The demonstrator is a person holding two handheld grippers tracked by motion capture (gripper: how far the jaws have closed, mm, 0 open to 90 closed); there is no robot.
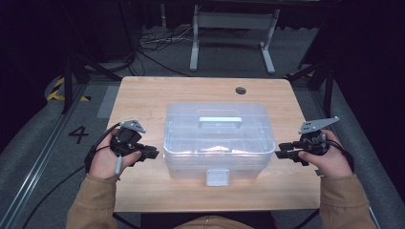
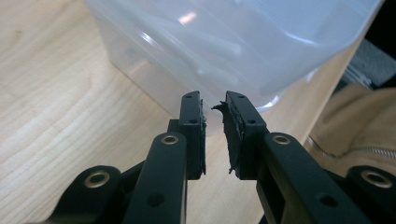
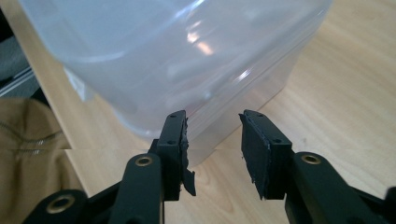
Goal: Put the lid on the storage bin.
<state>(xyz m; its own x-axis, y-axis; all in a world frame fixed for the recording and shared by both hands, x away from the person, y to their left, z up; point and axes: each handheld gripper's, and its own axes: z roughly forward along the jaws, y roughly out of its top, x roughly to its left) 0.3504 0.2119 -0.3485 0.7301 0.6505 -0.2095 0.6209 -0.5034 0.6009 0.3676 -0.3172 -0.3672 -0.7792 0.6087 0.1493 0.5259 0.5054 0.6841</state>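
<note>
High view: we are flanking the box (image 1: 218,140) with both grippers, left (image 1: 152,152) and right (image 1: 280,153), jaws apart and empty, ready to grab its sides.

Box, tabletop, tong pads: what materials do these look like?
Box: likely translucent plastic, glossy; you see through its frosted walls and highlights glint on it. Tabletop: pale wood or wood-look laminate, matte; grain lines show, but I can't tell which. Pads on the tongs: black, probably rubber or foam, with torn, ragged edges; the arms behind look like hard black plastic with brass-coloured fittings.
</note>
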